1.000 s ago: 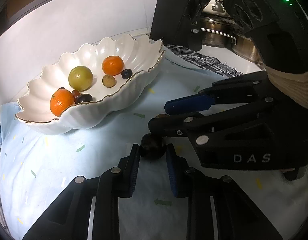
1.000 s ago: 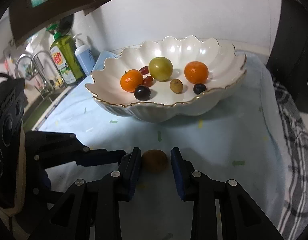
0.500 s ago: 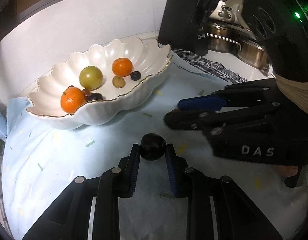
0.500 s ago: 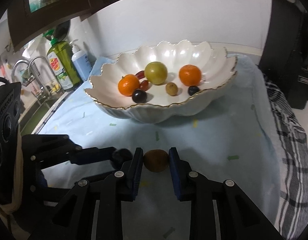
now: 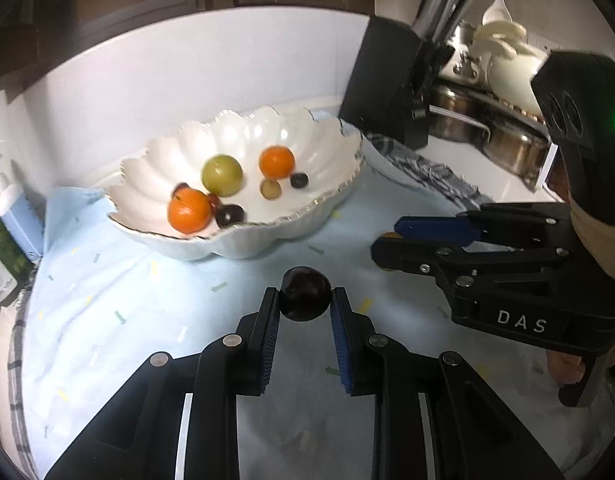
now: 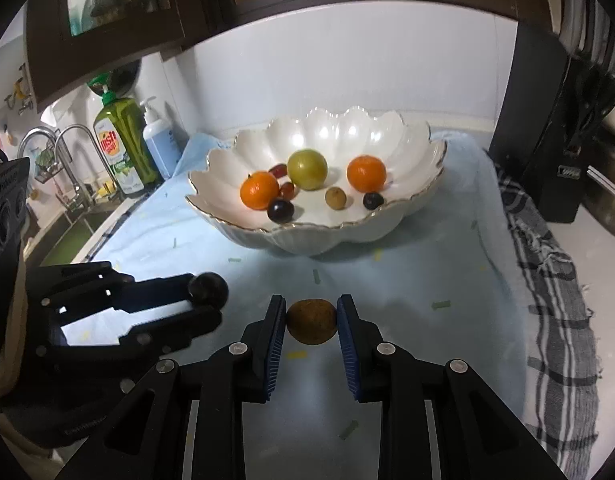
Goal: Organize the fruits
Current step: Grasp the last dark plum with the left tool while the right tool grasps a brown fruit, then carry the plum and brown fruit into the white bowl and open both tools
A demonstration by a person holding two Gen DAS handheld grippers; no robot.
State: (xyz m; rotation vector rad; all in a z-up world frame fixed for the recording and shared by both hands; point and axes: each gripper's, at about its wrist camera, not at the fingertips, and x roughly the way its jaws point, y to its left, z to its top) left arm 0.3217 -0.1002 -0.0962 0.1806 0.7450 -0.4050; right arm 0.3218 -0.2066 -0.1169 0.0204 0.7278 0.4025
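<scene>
left wrist, fingers (image 5: pixel 275 332) pinching dark plum (image 5: pixel 304 294)

bowl fruit (image 5: pixel 226 176): motion-blurred in left wrist view, edges smeared.
red grape (image 6: pixel 278 169): half hidden behind mandarin (image 6: pixel 259 190) and green fruit (image 6: pixel 307 169).
soap bottle (image 5: pixel 13 216): cut off at left edge.
brown fruit (image 5: pixel 387 235): mostly hidden betw. right gripper (image 5: pixel 387 236) fingers in left wrist view.
</scene>
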